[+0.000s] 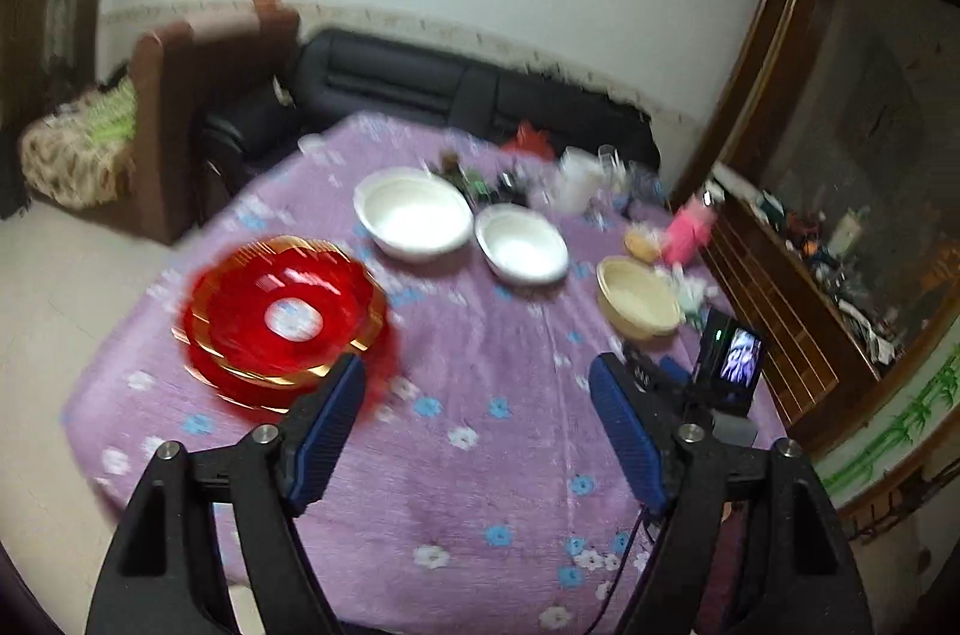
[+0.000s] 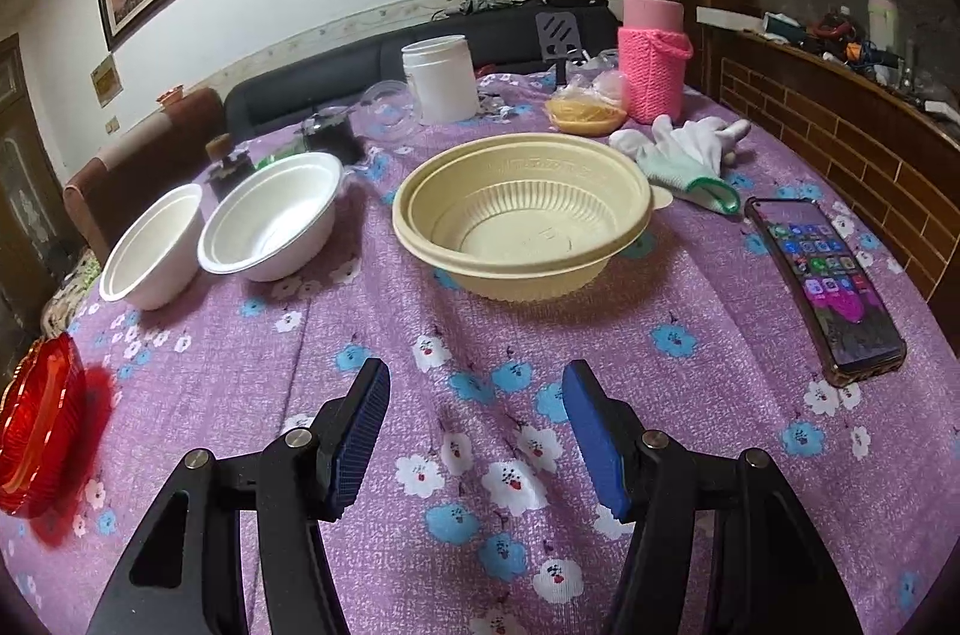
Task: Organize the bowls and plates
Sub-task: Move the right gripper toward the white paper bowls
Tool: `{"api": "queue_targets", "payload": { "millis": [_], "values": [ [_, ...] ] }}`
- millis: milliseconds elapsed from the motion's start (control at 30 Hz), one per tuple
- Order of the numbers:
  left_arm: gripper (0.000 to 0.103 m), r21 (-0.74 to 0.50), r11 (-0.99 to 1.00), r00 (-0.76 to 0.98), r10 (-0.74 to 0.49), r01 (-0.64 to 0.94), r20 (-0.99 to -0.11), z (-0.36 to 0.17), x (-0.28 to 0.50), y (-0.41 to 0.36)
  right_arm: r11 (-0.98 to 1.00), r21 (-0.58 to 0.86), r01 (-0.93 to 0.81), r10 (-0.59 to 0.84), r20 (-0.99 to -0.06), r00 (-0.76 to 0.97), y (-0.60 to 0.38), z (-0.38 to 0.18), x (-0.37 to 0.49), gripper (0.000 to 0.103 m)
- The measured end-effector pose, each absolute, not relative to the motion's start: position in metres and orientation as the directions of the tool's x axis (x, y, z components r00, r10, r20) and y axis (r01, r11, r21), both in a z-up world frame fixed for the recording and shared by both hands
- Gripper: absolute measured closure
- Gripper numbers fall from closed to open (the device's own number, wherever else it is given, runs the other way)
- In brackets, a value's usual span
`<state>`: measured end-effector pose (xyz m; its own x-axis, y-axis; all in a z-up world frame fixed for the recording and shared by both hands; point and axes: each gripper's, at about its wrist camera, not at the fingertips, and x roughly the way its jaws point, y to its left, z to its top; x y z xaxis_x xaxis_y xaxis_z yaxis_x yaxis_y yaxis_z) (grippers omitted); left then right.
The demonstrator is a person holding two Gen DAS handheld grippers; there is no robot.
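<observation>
Red plates with gold rims (image 1: 282, 317) lie stacked at the table's left, blurred; their edge also shows as the red plates (image 2: 36, 431) in the right wrist view. Two white bowls (image 1: 414, 212) (image 1: 521, 243) sit behind them, seen again as white bowls (image 2: 153, 248) (image 2: 273, 215). A cream bowl (image 2: 522, 215), also in the left wrist view (image 1: 637, 297), stands ahead of my right gripper (image 2: 474, 386). That gripper is open and empty above the cloth. My left gripper (image 1: 477, 383) is open and empty, just right of the red plates.
A phone (image 2: 825, 281) lies at the right on the purple flowered tablecloth (image 2: 480, 335). White gloves (image 2: 684, 152), a pink-sleeved bottle (image 2: 654, 59), a white jar (image 2: 441, 80) and a bag of noodles (image 2: 585, 113) crowd the back. A dark sofa (image 1: 420, 86) stands behind the table.
</observation>
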<state>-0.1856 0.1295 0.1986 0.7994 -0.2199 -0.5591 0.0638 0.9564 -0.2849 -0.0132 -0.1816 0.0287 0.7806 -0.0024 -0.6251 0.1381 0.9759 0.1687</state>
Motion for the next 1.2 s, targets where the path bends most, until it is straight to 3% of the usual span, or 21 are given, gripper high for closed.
{"api": "queue_targets", "payload": {
  "millis": [200, 400, 667, 833, 967, 1200],
  "values": [
    [0.019, -0.307, 0.952, 0.845, -0.178, 0.017, -0.505, 0.22, -0.218, 0.171, 0.98, 0.136, 0.145, -0.042, -0.572, 0.819, -0.174, 0.057, -0.029, 0.039],
    [0.019, -0.353, 0.935, 0.854, -0.222, 0.049, -0.47, 0.244, -0.226, 0.194, 0.962, 0.265, 0.069, 0.075, -0.498, 0.864, -0.178, 0.141, -0.056, 0.039],
    [0.019, -0.312, 0.946, 0.817, -0.251, 0.093, -0.518, 0.28, -0.203, 0.192, 0.983, 0.179, -0.039, 0.102, -0.356, 0.929, -0.171, 0.289, -0.073, 0.036],
    [0.019, -0.311, 0.943, 0.785, -0.279, 0.115, -0.553, 0.292, -0.16, 0.182, 0.991, 0.127, -0.032, 0.078, -0.375, 0.924, -0.176, 0.347, -0.05, 0.033],
    [0.019, -0.339, 0.934, 0.763, -0.301, 0.114, -0.572, 0.277, -0.111, 0.172, 0.988, 0.153, -0.036, 0.099, -0.43, 0.897, -0.186, 0.331, -0.027, 0.031],
    [0.019, -0.375, 0.92, 0.614, -0.362, 0.113, -0.702, 0.187, -0.035, 0.127, 0.983, 0.18, -0.034, 0.136, -0.591, 0.795, -0.193, 0.217, 0.027, 0.032]
  ]
}}
